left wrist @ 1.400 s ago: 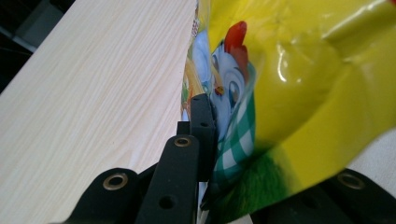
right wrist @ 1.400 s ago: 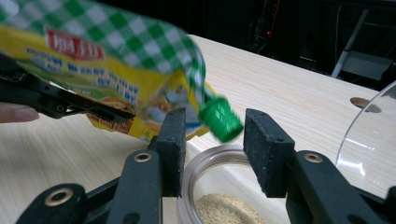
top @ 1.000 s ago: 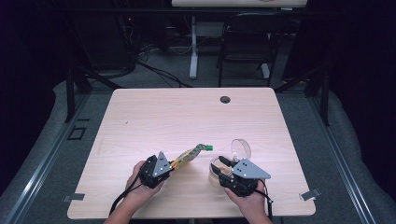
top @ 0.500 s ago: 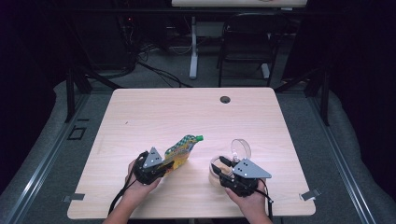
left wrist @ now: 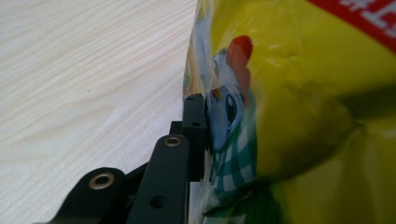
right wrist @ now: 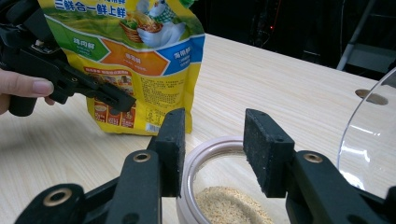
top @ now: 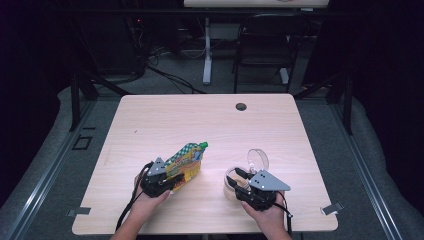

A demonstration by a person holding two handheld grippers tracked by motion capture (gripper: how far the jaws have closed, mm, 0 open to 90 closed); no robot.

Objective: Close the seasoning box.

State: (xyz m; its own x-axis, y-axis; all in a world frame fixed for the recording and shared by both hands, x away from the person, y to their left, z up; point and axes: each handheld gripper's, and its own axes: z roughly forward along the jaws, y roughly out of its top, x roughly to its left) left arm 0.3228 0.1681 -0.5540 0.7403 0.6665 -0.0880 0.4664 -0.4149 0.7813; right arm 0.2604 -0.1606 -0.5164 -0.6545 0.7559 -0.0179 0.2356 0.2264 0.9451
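Pouch [top: 184, 161], yellow with a green cap, is sitting on the worktop [top: 165, 120] toward the near left side, bottom end down and leaning away from the person. Left tool [top: 172, 181] has its jaws around the pouch's lower edge, and they've just been opening, so whether they're actually pinching it is hard to tell. Right tool [right wrist: 212, 149] is clamped on the rim of a jar [right wrist: 219, 186] with tan grains inside, its clear lid [top: 258, 160] flipped up behind.
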